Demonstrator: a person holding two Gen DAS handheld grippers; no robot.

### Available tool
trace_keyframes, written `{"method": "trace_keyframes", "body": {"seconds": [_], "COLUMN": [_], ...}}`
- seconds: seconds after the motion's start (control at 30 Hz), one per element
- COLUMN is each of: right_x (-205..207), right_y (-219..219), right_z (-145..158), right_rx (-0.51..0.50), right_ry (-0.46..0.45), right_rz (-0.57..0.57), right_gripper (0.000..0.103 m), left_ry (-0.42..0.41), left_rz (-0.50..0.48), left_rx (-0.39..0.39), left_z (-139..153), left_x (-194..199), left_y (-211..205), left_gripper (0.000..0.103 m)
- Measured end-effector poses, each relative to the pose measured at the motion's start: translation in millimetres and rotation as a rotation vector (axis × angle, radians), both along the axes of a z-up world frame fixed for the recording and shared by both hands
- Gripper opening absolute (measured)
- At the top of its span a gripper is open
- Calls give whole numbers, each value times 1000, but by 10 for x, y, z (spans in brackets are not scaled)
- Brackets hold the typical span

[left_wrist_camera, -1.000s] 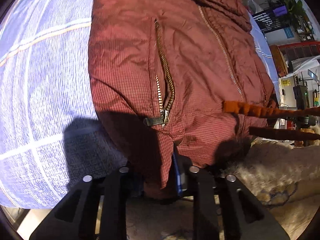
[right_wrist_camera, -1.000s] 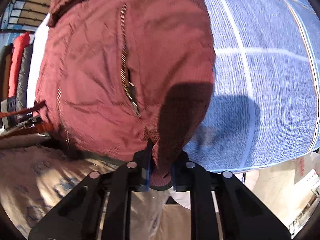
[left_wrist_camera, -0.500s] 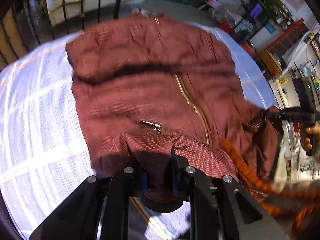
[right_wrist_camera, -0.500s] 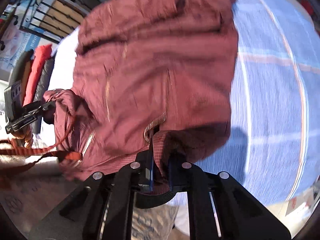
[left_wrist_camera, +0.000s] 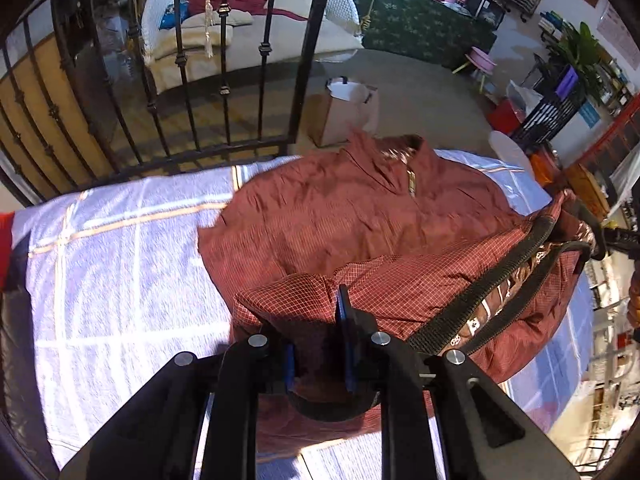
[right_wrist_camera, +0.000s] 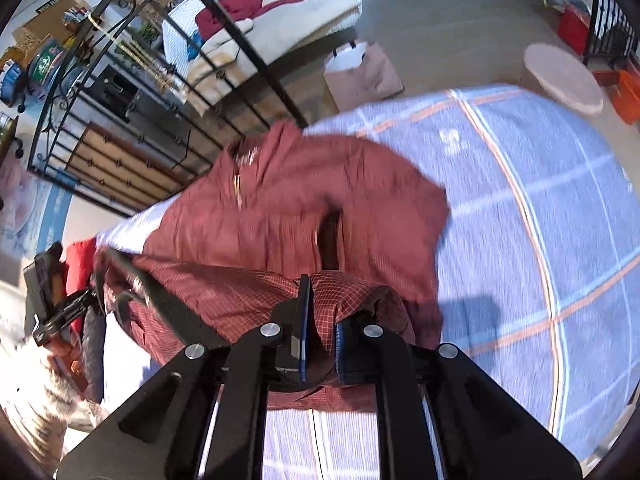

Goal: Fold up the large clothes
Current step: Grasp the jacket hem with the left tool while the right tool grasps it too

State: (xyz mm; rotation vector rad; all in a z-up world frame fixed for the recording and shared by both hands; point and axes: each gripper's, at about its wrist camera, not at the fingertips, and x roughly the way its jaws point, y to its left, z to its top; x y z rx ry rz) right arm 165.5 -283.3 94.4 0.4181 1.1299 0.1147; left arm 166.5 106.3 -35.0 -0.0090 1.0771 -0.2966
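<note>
The left gripper (left_wrist_camera: 316, 340) is at 6 o'clock in its own view, and its jaws are clamped tight on a bunched bit of the red jacket (left_wrist_camera: 360, 216). The right gripper (right_wrist_camera: 318, 334) sits at 6 o'clock in its view too, and its jaws pinch another bit of the same jacket. The cloth held between the two grippers is lifted and folded over, so the black hem band (left_wrist_camera: 488, 276) and the patterned lining show toward 3 o'clock in the left view. The rest of the jacket lies flat on the blue checked bed cover (left_wrist_camera: 120, 264), spreading up toward 12 o'clock, with the collar and gold zip (left_wrist_camera: 411, 184) at the far end. In the left view the cover is bare toward 9 o'clock; in the right view it is bare toward 3 o'clock. Past the bed, at 12 o'clock, a paper bag (left_wrist_camera: 344, 114) stands on the floor. A black metal railing (left_wrist_camera: 180, 92) runs toward 10 o'clock, and a white sofa (left_wrist_camera: 248, 28) with a red blanket is behind it.
</note>
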Motion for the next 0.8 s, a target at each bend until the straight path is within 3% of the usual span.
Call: {"method": "trace_keyframes", "body": {"seconds": [0.33,0.47,0.63,0.8], "right_x": [827,1087,1275,1417], "right_y": [-114,-201,-247,-293], "right_z": [6,-143,-430,-636], "right_rx": [-18,-12,21,34], "right_ry": [-2,46,93,123], "right_rz": [-47,-92,-149,-171], "right_gripper": [10,10,11,11], "left_ry": [-16,64,164,187], "left_rz": [46,107,251,255], "left_rx": [7,29,-90,-145], "left_z": [142,-42,-320,-379], "left_x": [754,1109,1364,1487], "left_y": [-115,-220,-66,43], "left_gripper": [17,20,26,29]}}
